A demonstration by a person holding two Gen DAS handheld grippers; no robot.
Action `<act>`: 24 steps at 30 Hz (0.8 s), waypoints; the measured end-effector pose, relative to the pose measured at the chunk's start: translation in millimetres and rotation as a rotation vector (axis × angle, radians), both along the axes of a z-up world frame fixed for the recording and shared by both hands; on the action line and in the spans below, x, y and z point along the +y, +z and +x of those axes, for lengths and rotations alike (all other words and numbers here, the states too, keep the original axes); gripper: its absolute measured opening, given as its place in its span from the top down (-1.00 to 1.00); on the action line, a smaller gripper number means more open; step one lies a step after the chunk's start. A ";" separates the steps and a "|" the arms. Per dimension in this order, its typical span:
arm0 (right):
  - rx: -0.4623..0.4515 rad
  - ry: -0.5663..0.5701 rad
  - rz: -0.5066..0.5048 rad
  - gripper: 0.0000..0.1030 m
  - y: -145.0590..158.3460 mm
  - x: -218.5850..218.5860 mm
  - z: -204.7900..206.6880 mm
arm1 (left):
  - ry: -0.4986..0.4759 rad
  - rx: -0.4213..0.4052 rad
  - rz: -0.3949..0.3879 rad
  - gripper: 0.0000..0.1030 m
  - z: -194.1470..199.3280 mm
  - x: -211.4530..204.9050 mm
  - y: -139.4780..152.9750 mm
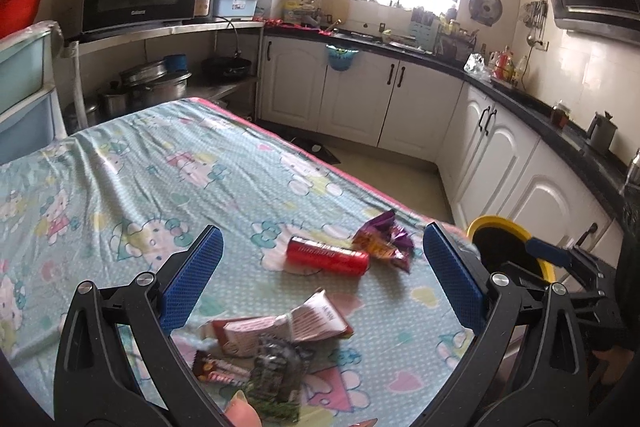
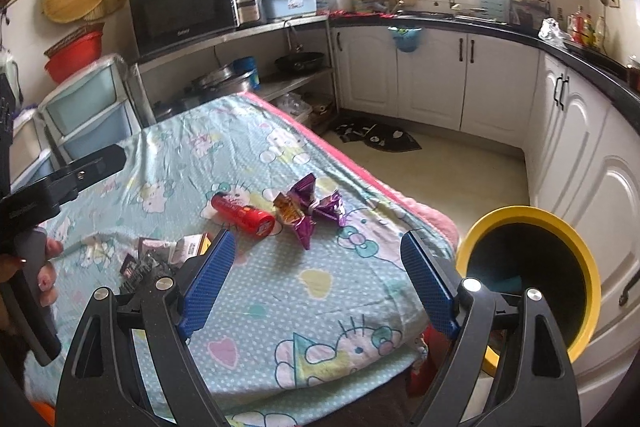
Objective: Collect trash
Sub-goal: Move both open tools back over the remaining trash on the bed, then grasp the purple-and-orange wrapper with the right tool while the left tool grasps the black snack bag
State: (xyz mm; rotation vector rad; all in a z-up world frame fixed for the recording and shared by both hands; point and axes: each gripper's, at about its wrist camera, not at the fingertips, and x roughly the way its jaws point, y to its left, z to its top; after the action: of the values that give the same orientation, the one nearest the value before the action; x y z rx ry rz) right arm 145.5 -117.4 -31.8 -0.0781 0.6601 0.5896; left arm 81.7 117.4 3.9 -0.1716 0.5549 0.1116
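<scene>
Two tongs, your left (image 1: 322,267) and right (image 2: 316,283), hang spread and empty above the desk (image 2: 280,291). Can (image 2: 243,215) and wrapper (image 2: 310,209) lie at 12 o'clock, bin (image 2: 532,267) at 3.

A red cylindrical tube (image 1: 327,255) lies on its side on the patterned worktop (image 1: 160,163), just beside a crumpled purple and orange snack wrapper (image 1: 384,241). Nearer, a loose pile of flattened packets (image 1: 276,343) lies overlapping. A yellow-rimmed bin (image 2: 528,279) stands open beside the worktop edge.
</scene>
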 end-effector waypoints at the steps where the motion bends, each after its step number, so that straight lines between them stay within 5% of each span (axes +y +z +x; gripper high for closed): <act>1: 0.003 0.007 -0.004 -0.59 -1.7 1.6 1.9 | -0.001 0.007 0.001 -0.79 -1.7 1.2 -3.0; 24: 0.128 0.085 -0.110 -0.46 -64.6 61.1 59.4 | -0.090 0.216 -0.017 -0.79 -23.4 7.4 -73.3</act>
State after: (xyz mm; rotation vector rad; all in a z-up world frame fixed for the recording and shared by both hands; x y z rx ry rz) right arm 205.0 -56.3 -96.4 -0.1727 0.8159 0.6440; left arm 58.3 124.8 -69.3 -0.1520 0.7784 0.0377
